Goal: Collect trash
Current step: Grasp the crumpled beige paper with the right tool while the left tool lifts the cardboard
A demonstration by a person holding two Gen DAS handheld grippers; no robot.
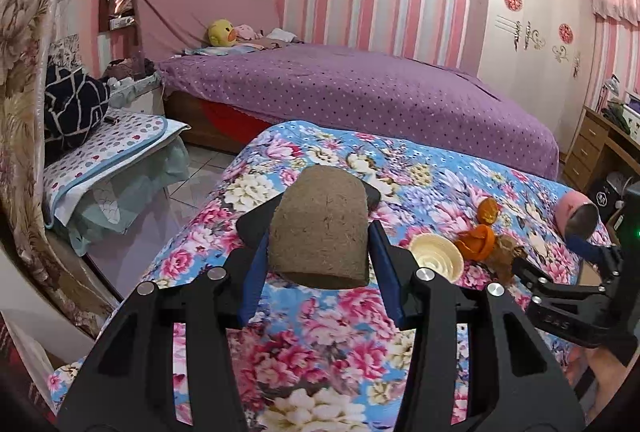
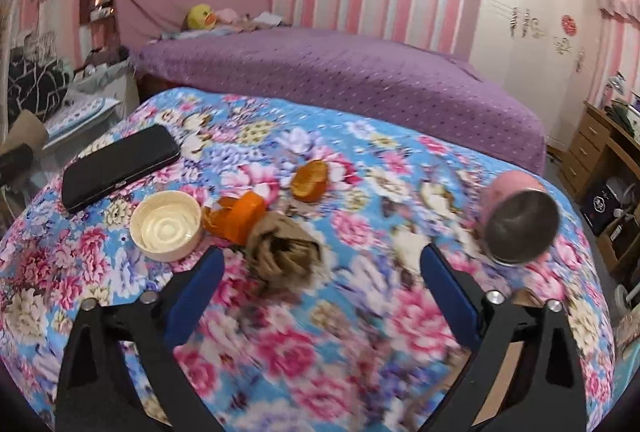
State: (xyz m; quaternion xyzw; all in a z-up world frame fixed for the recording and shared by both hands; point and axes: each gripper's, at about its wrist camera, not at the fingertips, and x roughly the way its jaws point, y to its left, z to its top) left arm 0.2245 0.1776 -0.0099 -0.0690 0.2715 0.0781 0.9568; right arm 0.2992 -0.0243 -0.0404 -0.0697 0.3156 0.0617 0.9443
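Clamped in the left gripper (image 1: pixel 320 232), low centre, a cardboard tube (image 1: pixel 320 228) could slip; right gripper (image 2: pixel 320 268) gapes, empty.

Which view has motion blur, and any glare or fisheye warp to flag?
Right wrist: floral cloth smeared near the lens, crumpled brown paper soft. Left wrist: sharp, cardboard roll crisp. Both: strong barrel bend, dark corners; no harsh glare, warm indoor light.
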